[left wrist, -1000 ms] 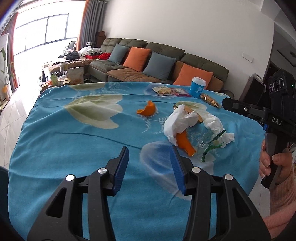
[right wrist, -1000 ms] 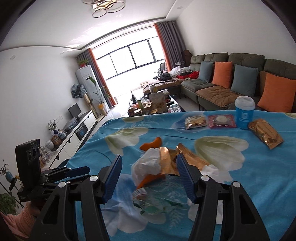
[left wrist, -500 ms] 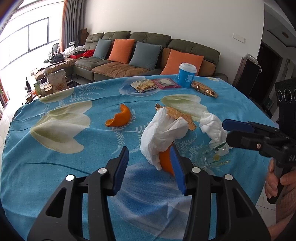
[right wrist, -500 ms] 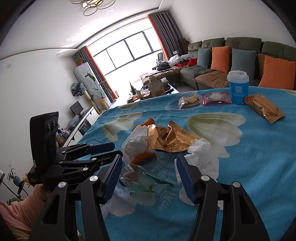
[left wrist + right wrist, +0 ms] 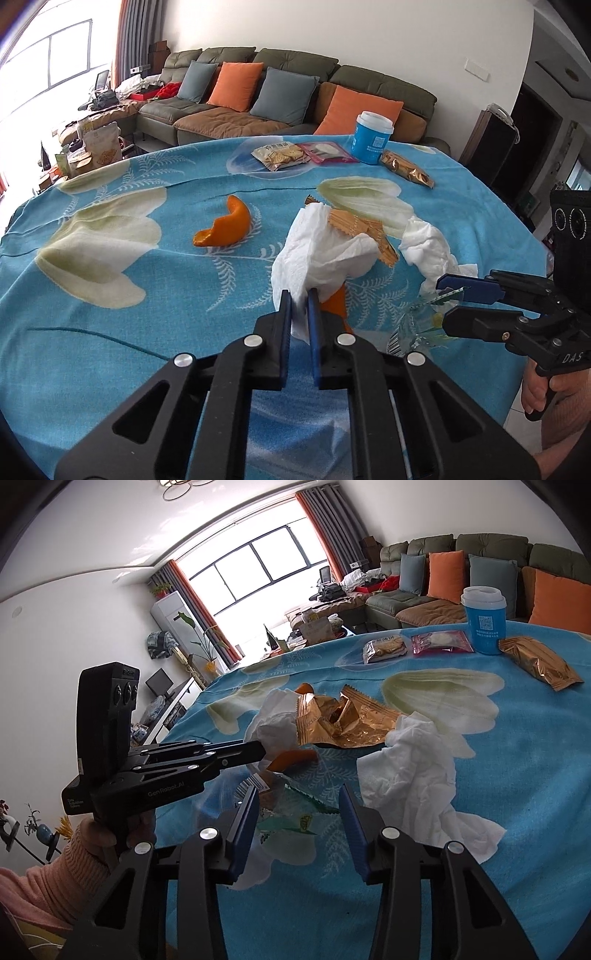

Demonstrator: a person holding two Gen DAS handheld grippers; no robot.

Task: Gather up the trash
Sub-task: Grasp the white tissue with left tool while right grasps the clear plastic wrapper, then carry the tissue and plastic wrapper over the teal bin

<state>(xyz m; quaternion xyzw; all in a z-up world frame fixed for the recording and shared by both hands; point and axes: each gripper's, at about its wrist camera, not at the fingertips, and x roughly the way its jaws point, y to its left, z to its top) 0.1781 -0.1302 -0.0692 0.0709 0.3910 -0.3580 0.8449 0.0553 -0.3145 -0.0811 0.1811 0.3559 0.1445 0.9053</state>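
Note:
On the blue flowered tablecloth [image 5: 110, 332] lies a heap of trash. My left gripper [image 5: 299, 295] is shut on the lower edge of a crumpled white tissue [image 5: 325, 254], also seen from the side with the left gripper [image 5: 262, 755] on the tissue [image 5: 273, 720]. A torn gold wrapper [image 5: 340, 720] rests against it, and an orange peel [image 5: 334, 302] lies beneath. A second peel [image 5: 225, 227] lies apart to the left. My right gripper [image 5: 299, 812] straddles a clear green-printed wrapper [image 5: 291, 808]; its jaws are closing and stand apart. A second tissue [image 5: 410, 771] lies at its right.
At the table's far side stand a blue lidded cup [image 5: 371, 138], a biscuit pack [image 5: 280, 155], a pink pack [image 5: 328, 153] and a sealed gold snack pack [image 5: 406, 168]. Beyond is a sofa [image 5: 295, 96] with cushions. A person's hands hold both grippers at the near edge.
My left gripper moved forward to the white tissue and shut on its edge. My right gripper sank over the clear wrapper and its jaws narrowed.

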